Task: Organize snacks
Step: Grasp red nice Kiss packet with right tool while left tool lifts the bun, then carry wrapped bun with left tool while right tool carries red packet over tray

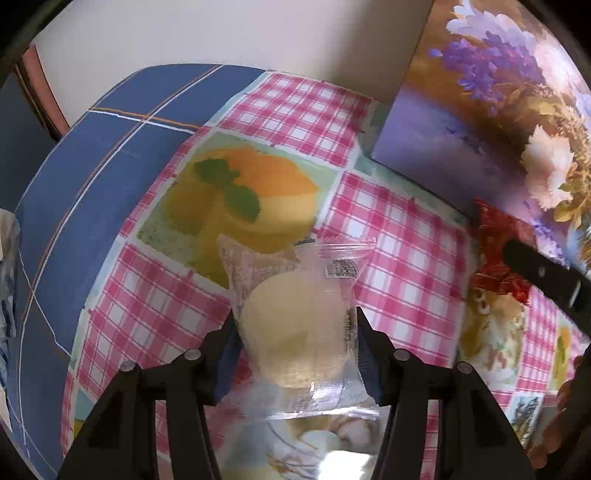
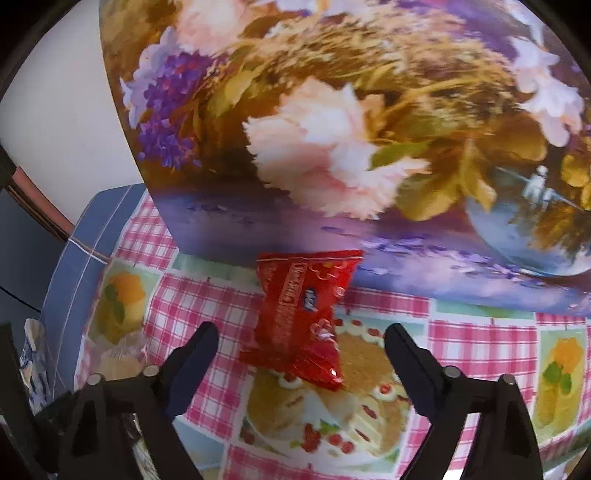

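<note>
My left gripper [image 1: 295, 325] is shut on a clear-wrapped pale round cake [image 1: 299, 328], held over the pink checked tablecloth [image 1: 399, 236]. A second wrapped cake [image 1: 251, 258] lies just beyond it. A red snack packet [image 2: 303, 317] lies on the cloth against the flower-printed box [image 2: 332, 129]. My right gripper [image 2: 301, 336] is open, its fingers on either side of the red packet's near end, not touching it. The red packet [image 1: 495, 251] and a right finger [image 1: 546, 277] also show in the left wrist view. The pale cake shows at the left of the right wrist view [image 2: 122, 358].
The flower-printed box [image 1: 498, 122] stands along the back right of the table. A blue plaid cloth [image 1: 92, 177] covers the table's left edge, with a white wall [image 1: 221, 33] behind. A white and blue bag [image 2: 33, 362] sits at the far left.
</note>
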### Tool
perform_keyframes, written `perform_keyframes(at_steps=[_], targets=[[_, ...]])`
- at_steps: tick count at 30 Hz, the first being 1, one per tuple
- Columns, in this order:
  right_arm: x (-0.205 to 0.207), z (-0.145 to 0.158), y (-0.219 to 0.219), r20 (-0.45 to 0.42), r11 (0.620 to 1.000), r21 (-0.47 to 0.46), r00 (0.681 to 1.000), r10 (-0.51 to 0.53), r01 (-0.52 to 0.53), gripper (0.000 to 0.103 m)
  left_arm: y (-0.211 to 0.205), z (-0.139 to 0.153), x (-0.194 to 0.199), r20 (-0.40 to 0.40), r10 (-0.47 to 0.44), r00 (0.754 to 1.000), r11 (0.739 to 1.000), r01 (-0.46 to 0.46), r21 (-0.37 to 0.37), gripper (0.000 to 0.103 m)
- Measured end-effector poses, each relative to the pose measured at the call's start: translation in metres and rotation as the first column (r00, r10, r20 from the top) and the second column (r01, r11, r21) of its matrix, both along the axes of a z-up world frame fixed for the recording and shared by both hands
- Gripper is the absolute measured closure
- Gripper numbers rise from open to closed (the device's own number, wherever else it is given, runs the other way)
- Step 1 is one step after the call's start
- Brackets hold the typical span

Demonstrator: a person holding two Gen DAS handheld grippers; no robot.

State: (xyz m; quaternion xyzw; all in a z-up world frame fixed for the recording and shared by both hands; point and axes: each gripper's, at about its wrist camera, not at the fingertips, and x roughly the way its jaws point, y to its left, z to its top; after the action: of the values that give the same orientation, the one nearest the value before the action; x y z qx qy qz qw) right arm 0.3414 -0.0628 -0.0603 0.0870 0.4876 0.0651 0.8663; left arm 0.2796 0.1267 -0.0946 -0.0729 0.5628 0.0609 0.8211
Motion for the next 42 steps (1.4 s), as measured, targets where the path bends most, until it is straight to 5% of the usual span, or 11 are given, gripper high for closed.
perform_keyframes(at_steps=[3,8,19,31,42], targets=[[0.003,0.000,0.001,-0.002,1.000,-0.001,1.000,-0.010,0.010,0.021,0.003,-0.002,0.000,0.010,-0.010,1.000,1.000,0.010,0.016,0.046],[0.004,-0.003,-0.001,-0.029,0.999,0.010,0.999,-0.043,0.043,0.058,0.010,-0.002,0.001,0.012,-0.002,1.000,1.000,0.002,0.008,0.047],[-0.042,0.023,-0.036,-0.028,0.992,0.101,0.997,-0.075,0.077,0.061,0.000,0.012,-0.037,0.011,0.021,1.000,1.000,-0.021,-0.016,0.049],[-0.152,0.101,-0.079,0.045,0.995,0.061,0.996,-0.082,0.079,0.061,-0.055,0.094,-0.116,0.151,-0.018,0.988,0.999,0.023,-0.033,0.049],[-0.268,0.134,-0.141,0.115,0.963,0.060,0.956,-0.269,0.264,0.061,-0.119,0.149,-0.179,0.231,-0.093,0.969,0.994,0.104,-0.036,0.049]])
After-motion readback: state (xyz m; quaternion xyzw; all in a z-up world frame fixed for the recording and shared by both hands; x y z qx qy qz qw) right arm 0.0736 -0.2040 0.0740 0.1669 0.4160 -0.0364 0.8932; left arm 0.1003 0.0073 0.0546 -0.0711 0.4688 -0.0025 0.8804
